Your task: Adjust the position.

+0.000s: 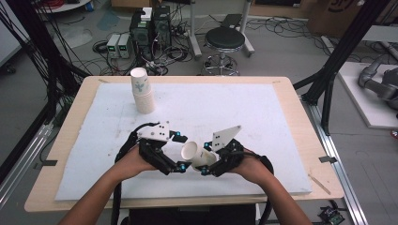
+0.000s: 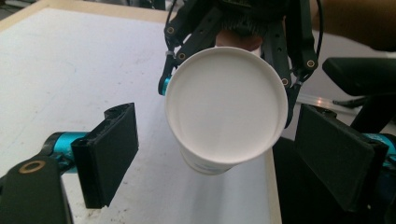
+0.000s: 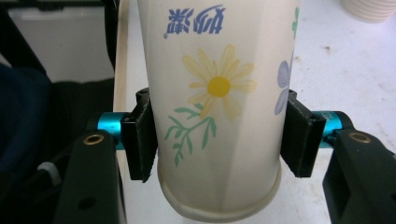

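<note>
A white paper cup (image 1: 196, 153) printed with flowers lies sideways in the air just above the white mat, near the table's front edge. My right gripper (image 1: 206, 158) is shut on its body near the base; in the right gripper view both pads press the cup's (image 3: 219, 93) sides, with the right gripper (image 3: 217, 140) squeezing it slightly. The cup's open mouth (image 2: 226, 105) faces my left gripper (image 2: 223, 154). That left gripper (image 1: 181, 152) stands open, with a pad on each side of the rim and a gap on both sides.
A stack of paper cups (image 1: 142, 91) stands upright at the mat's far left, also seen as the stack (image 3: 369, 9) in the right gripper view. The white mat (image 1: 253, 108) covers most of the wooden table (image 1: 300, 117). A stool (image 1: 225, 40) and computers stand on the floor beyond.
</note>
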Demonstrator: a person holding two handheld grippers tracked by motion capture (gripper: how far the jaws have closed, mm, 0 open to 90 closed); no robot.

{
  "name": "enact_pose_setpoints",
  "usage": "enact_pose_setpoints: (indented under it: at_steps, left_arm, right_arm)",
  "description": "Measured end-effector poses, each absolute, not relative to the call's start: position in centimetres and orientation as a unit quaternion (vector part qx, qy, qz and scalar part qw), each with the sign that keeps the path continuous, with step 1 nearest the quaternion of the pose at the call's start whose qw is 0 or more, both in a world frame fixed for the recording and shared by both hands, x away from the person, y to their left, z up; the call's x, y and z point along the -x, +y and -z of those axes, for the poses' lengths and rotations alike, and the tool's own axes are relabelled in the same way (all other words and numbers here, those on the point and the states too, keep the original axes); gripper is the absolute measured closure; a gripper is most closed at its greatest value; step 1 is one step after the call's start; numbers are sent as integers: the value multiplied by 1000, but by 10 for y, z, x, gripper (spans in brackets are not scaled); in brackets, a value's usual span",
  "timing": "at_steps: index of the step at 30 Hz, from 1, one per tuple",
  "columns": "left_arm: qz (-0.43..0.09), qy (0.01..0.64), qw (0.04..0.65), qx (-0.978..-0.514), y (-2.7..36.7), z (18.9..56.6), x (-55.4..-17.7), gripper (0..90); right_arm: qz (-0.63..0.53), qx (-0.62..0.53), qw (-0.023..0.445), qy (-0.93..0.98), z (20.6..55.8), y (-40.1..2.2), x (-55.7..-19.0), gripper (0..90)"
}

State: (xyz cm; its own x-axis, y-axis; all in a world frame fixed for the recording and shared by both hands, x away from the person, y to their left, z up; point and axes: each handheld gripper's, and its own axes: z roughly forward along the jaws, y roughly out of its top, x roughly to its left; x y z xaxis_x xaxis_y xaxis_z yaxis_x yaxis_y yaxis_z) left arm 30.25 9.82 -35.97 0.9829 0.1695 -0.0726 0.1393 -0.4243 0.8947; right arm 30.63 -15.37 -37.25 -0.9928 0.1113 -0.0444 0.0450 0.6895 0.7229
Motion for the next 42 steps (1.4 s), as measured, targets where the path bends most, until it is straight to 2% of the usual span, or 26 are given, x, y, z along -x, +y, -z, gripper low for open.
enact_pose_setpoints:
  at_steps: [18, 26, 31, 32, 35, 36, 42]
  left_arm:
    - [1, 76, 486, -871, 87, 366, -303, 212]
    - [8, 70, 471, -879, 83, 370, -305, 362]
    - [8, 64, 469, -881, 80, 372, -304, 371]
    - [6, 64, 469, -881, 81, 371, -304, 371]
    - [4, 74, 489, -869, 86, 371, -304, 371]
    - [4, 78, 497, -864, 88, 371, -304, 371]
    - [-1, 91, 534, -841, 100, 379, -301, 371]
  right_arm:
    - [-289, -9, 42, 956, 365, -131, -306, 382]
    - [-265, -10, 34, 964, 370, -129, -306, 381]
    - [-255, -5, 32, 966, 371, -129, -305, 378]
    - [-257, -2, 35, 966, 371, -130, -305, 359]
    - [-289, -11, 46, 956, 368, -136, -304, 210]
    - [-304, -18, 50, 951, 367, -138, -304, 186]
    - [-402, -48, 45, 913, 364, -160, -302, 186]
